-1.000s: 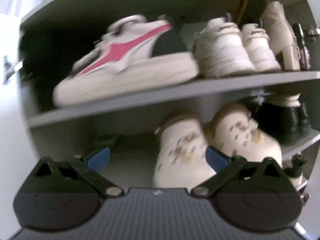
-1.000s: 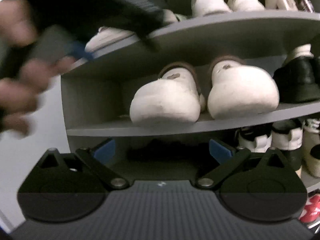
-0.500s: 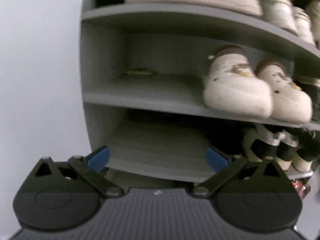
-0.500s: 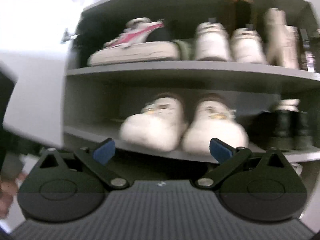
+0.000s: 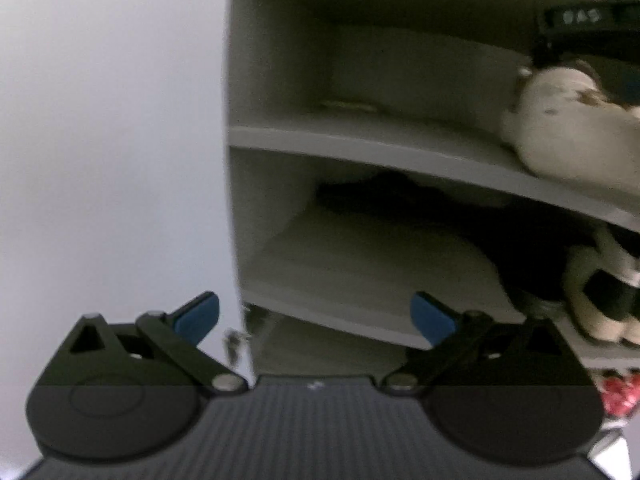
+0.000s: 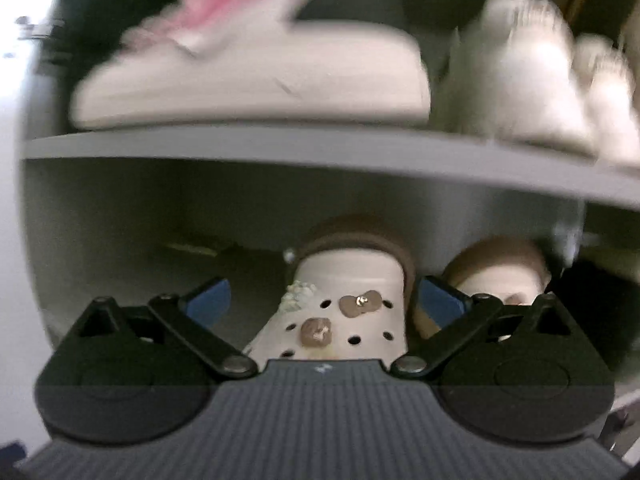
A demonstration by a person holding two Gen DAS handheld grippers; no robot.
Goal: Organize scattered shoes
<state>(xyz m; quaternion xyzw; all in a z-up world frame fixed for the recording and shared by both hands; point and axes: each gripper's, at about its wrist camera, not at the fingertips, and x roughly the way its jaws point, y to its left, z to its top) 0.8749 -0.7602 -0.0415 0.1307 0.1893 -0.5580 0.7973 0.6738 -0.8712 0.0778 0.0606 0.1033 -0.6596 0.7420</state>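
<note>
- So the right gripper (image 6: 324, 300), jaws apart, is lining up on the cream perforated clog with brown charms (image 6: 340, 312), sitting at 12 o'clock on the grey middle shelf (image 6: 280, 152).
- Left gripper (image 5: 314, 314) is spread wide too, empty, facing bare shelving.
- Next up, I'd guess: straddle the clog squarely, then squeeze.

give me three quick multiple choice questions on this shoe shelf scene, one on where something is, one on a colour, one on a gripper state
1. Where does the white clog with charms sit?
A. on the shelf above the pink-striped sneaker
B. on the shelf below the pink-striped sneaker
C. on the floor

2. What colour is the stripe on the white sneaker on the upper shelf?
A. green
B. pink
C. yellow

3. How does the right gripper stand?
A. open, one finger on each side of the clog
B. shut on the clog
C. shut on a sneaker

Answers:
1 B, the clog stands under the shelf board that carries the sneaker.
2 B, a pink band runs along its side.
3 A, the blue pads stand wide apart, the clog between them.
</note>
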